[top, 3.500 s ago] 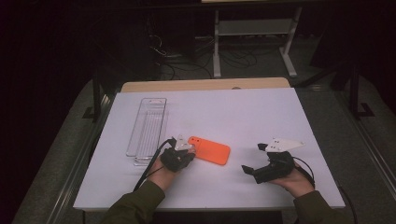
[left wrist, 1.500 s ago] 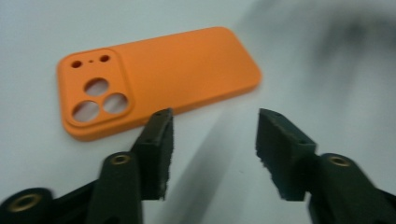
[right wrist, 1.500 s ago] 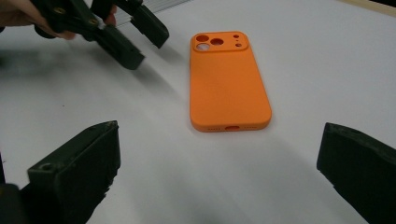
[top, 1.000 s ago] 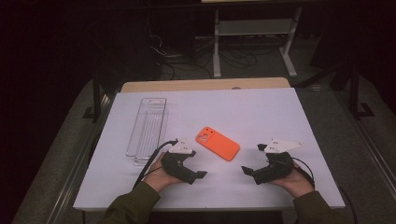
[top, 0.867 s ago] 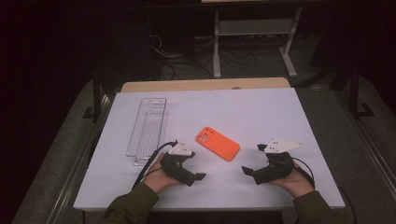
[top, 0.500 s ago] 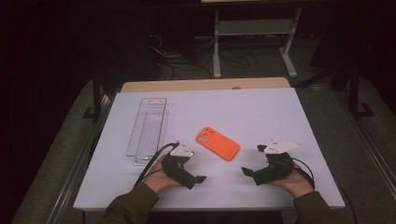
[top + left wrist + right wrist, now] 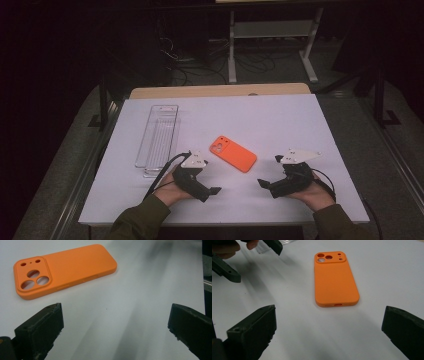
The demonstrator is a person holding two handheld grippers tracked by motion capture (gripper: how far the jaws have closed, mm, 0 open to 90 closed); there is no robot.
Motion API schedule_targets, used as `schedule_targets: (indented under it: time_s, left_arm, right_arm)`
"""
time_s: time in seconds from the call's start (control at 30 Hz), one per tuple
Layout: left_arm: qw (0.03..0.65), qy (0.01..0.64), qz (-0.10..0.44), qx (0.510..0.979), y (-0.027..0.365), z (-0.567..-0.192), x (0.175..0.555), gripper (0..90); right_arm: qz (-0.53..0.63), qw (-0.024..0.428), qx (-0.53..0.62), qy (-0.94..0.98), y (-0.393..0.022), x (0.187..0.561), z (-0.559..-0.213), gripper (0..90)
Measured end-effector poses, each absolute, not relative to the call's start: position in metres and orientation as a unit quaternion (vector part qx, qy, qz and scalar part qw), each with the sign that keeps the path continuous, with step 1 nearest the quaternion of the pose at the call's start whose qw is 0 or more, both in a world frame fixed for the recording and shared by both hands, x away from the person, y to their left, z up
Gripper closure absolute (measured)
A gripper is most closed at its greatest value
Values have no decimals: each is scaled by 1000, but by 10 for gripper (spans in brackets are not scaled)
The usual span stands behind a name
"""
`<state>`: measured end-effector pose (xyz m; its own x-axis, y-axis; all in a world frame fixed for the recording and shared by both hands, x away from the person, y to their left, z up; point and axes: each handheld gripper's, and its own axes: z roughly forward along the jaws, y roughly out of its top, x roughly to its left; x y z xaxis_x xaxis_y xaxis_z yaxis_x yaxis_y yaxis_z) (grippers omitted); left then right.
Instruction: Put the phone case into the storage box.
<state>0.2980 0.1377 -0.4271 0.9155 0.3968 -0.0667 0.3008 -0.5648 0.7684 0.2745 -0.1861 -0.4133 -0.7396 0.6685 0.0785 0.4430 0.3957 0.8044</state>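
We see the orange case (image 7: 233,153) lying flat on the desk (image 7: 310,130) between both wide-open hand-held grippers, its long axis slanting from camera end near the left hand-held gripper (image 7: 212,190) toward the right one (image 7: 261,183), the left seeming nearer.

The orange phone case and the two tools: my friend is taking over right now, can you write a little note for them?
Left tool: open, empty, resting near the table's front edge.
Right tool: open, empty, also near the front edge, pointing toward the left one.
Orange phone case: lies flat, camera holes up, on the white table between the tools and a bit beyond them; nothing touches it.
Clear tray: left of the case, looks empty.
Done: case is set down free.
Left: probably a fresh grasp on the case; where it should end up is unclear.
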Motion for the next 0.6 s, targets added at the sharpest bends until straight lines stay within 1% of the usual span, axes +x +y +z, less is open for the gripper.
schedule_targets:
  time_s: [0.13,0.33,0.6]
  left_arm:
    - [426,193,63,882,137,-426,296,0]
    - [431,209,62,876,138,-427,298,0]
    - [433,211,59,874,139,-426,299,0]
  right_arm:
    - [430,128,343,825,-184,276,-409,0]
    - [426,127,348,825,-182,279,-405,0]
    - [419,128,351,828,-178,285,-404,0]
